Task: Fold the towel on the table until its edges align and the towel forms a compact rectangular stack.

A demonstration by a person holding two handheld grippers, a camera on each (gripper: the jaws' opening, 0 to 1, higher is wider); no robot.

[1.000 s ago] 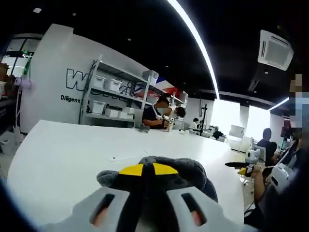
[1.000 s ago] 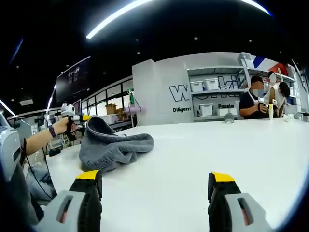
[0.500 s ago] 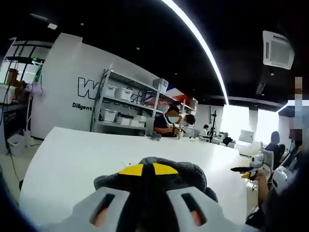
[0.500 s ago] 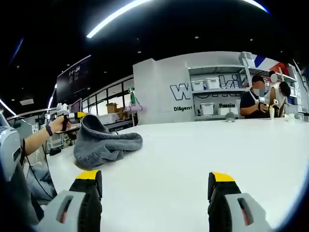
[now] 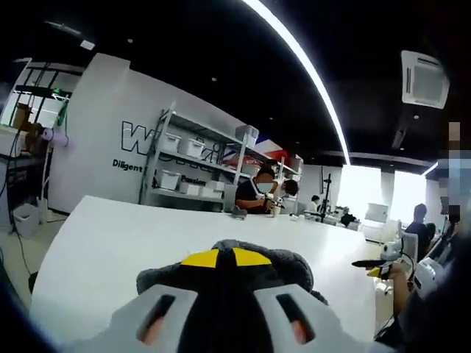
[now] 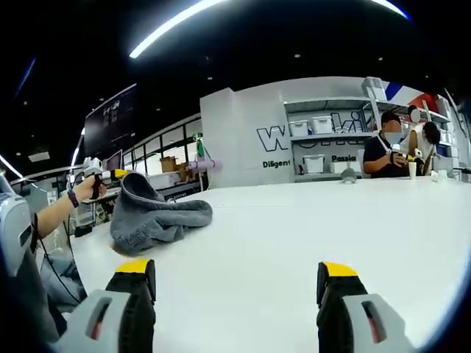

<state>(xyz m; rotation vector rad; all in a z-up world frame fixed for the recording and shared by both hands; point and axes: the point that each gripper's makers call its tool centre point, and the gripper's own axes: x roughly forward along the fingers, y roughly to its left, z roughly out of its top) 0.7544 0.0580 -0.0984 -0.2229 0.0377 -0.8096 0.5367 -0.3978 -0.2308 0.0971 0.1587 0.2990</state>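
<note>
Left gripper clamped on bunched grey towel, lifting one edge off white table. Right gripper jaws apart, empty, above table.

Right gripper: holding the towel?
No. The right gripper is open over bare table; the towel lies apart, at the left gripper.
</note>
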